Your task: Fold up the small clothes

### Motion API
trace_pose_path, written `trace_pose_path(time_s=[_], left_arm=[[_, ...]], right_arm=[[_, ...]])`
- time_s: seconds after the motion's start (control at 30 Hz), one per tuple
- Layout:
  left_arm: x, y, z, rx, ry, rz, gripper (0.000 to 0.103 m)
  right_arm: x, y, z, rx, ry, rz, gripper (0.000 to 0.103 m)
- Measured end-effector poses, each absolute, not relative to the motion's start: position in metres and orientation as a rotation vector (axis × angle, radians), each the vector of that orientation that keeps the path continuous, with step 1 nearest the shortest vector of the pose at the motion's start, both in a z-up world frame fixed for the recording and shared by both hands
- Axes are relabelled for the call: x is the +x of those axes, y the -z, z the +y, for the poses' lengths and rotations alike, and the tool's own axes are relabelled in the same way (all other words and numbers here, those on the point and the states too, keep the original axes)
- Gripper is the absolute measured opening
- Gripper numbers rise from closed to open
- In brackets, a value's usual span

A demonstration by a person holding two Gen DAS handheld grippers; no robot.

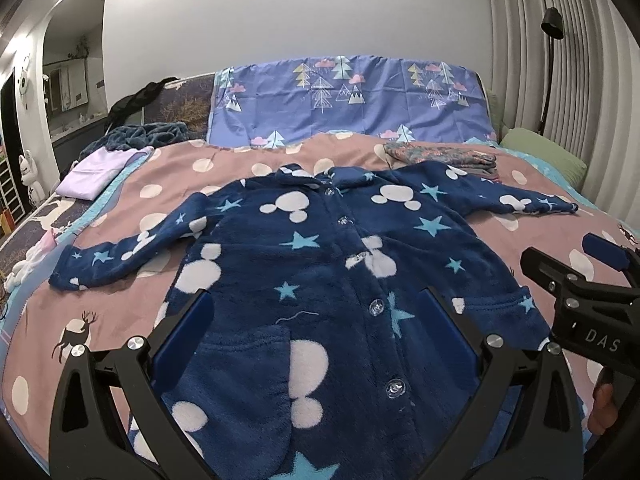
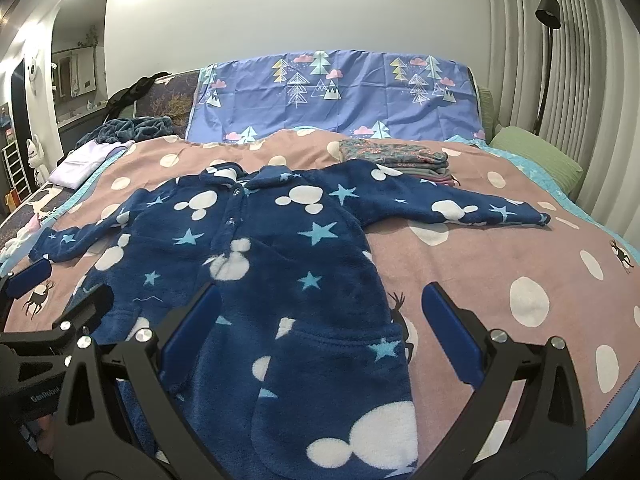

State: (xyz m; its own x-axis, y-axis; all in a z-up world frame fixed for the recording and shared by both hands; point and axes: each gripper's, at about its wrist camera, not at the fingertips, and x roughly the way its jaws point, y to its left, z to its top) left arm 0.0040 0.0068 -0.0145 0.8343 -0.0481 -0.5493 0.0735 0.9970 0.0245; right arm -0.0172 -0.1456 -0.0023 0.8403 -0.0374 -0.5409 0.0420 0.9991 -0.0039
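A small navy fleece jacket (image 1: 304, 264) (image 2: 256, 264) with white blobs and pale blue stars lies flat on the bed, buttoned front up, both sleeves spread out sideways. My left gripper (image 1: 316, 336) hovers open over its lower front, blue pads either side of the button row. My right gripper (image 2: 320, 332) is open over the jacket's right hem and pocket (image 2: 340, 364). Each gripper shows in the other's view: the right one (image 1: 576, 280) at the right edge, the left one (image 2: 56, 292) at the left edge. Nothing is held.
The bed has a pink spotted cover (image 2: 500, 264). A stack of folded clothes (image 2: 400, 158) sits just behind the jacket's right sleeve. A lilac garment (image 1: 100, 168) and dark blanket (image 1: 140, 134) lie far left. Blue tree-print pillows (image 1: 340, 100) and a green pillow (image 2: 536, 152) line the back.
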Motion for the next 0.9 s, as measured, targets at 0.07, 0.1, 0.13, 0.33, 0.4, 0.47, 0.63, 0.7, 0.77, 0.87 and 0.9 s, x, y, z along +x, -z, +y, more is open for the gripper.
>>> trace_pose_path(time_s=[0.07,0.1,0.13,0.33,0.4,0.47,0.63,0.7,0.77,0.87,0.9], left_arm=[[0.0034,0.0148,0.0075,0.043,0.058,0.575,0.102],[0.0031,0.0147,0.0079,0.042,0.050,0.572,0.102],[0.0033,0.0145,0.0082,0.040,0.051,0.572,0.102],[0.0046,0.0153,0.0077,0.042,0.056,0.578,0.102],[0.0046,0.0157,0.0072,0.045,0.059,0.578,0.102],[0.0051,0.0154,0.0065,0.049,0.062,0.578,0.102],[0.0053,0.0156,0.0048,0.050,0.064,0.580,0.102],[0.0057,0.0152,0.0025,0.055,0.065,0.578,0.102],[0.0062,0.0151,0.0024,0.053,0.065,0.579,0.102],[0.0063,0.0155,0.0024,0.048,0.064,0.579,0.102],[0.0067,0.0156,0.0019,0.045,0.065,0.581,0.102]], right_arm=[[-0.0170,0.0026,-0.1455,0.007,0.041,0.572,0.101],[-0.0169,0.0025,-0.1454,0.006,0.042,0.572,0.101],[-0.0169,0.0024,-0.1454,0.006,0.042,0.572,0.101],[-0.0171,0.0025,-0.1451,0.005,0.041,0.572,0.101],[-0.0172,0.0025,-0.1449,0.002,0.040,0.570,0.101],[-0.0174,0.0020,-0.1454,0.000,0.040,0.569,0.101],[-0.0173,0.0016,-0.1451,0.001,0.042,0.568,0.101],[-0.0172,0.0011,-0.1454,0.001,0.042,0.568,0.101],[-0.0172,0.0011,-0.1453,0.000,0.042,0.568,0.101],[-0.0173,0.0013,-0.1452,-0.001,0.041,0.568,0.101],[-0.0167,0.0011,-0.1459,-0.003,0.041,0.570,0.101]])
